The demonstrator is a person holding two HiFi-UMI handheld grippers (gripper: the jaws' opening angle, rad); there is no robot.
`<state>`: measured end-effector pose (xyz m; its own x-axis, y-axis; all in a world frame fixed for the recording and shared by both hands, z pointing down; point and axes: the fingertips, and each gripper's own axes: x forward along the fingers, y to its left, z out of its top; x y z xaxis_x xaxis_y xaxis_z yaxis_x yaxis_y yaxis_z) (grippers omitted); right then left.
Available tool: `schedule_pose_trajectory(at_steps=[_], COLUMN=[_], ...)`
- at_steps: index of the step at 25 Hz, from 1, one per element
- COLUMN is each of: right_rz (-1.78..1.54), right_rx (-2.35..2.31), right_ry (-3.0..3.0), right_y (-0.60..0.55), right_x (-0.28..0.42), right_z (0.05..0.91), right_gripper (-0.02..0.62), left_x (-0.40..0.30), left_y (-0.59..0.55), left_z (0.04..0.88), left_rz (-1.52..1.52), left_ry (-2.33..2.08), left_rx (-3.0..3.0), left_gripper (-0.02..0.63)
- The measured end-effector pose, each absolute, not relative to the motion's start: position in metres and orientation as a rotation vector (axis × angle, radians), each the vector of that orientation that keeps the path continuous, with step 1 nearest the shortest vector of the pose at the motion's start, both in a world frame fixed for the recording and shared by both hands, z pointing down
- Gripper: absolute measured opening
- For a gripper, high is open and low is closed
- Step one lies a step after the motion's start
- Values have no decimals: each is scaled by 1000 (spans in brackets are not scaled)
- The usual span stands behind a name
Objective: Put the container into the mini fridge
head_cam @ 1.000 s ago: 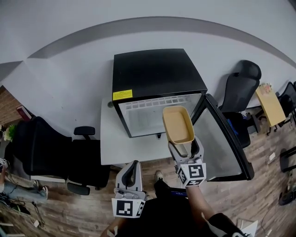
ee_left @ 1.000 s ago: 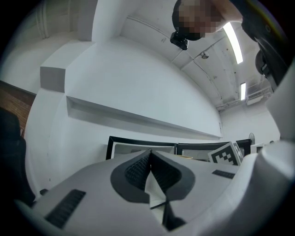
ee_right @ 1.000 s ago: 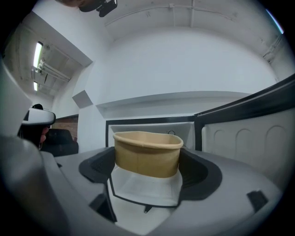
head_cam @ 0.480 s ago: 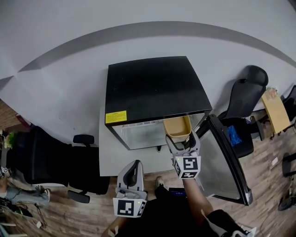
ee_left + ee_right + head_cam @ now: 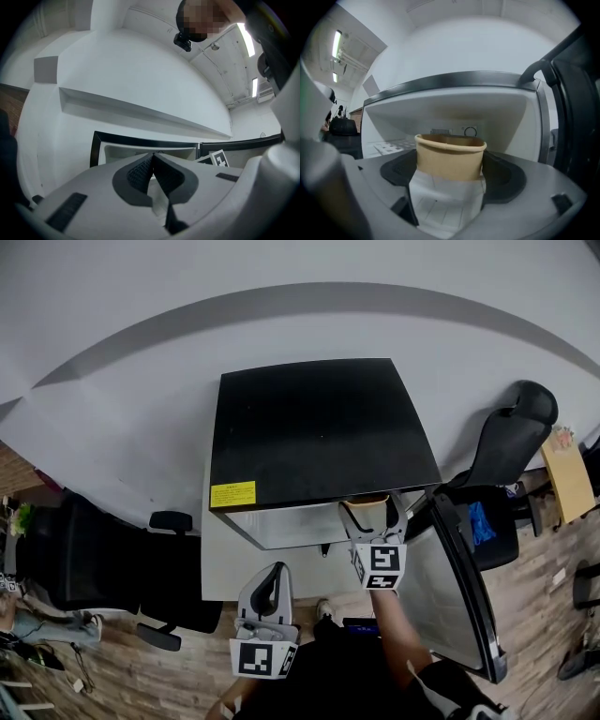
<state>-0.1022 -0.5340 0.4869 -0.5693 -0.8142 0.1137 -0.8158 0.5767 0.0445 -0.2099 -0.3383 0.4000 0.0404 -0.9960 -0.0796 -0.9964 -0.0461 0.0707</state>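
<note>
The black mini fridge (image 5: 319, 427) stands on a low white table (image 5: 225, 559), its door (image 5: 450, 587) swung open to the right. My right gripper (image 5: 373, 514) is shut on the tan paper container (image 5: 367, 510), which reaches into the fridge mouth and is mostly hidden under the black top. In the right gripper view the container (image 5: 449, 157) sits upright between the jaws of that gripper (image 5: 449, 165), with the fridge's white inside (image 5: 454, 112) behind it. My left gripper (image 5: 272, 579) hangs low near my body, shut on nothing; its closed gripper (image 5: 153, 161) faces the fridge (image 5: 140, 150).
A black office chair (image 5: 84, 559) stands to the left of the table and another (image 5: 511, 442) to the right behind the door. A wooden table (image 5: 572, 474) is at the far right. The white wall (image 5: 300, 296) backs the fridge.
My right gripper has carried the container forward from in front of the fridge into its opening, so the black top now covers most of it. The left gripper has stayed put.
</note>
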Motion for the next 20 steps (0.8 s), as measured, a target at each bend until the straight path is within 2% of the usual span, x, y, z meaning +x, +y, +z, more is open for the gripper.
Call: schedule_pose_trajectory(at_steps=[20], right_rz=[-24], right_rx=[1378], right_ry=[-2630], right_y=[-559], right_x=[-109], right_z=[497], right_gripper=[445], left_x=[-216], left_y=[-343], left_z=[406], left_rz=[154], left_ry=[2218], left_rx=[-2237], left_gripper=[9])
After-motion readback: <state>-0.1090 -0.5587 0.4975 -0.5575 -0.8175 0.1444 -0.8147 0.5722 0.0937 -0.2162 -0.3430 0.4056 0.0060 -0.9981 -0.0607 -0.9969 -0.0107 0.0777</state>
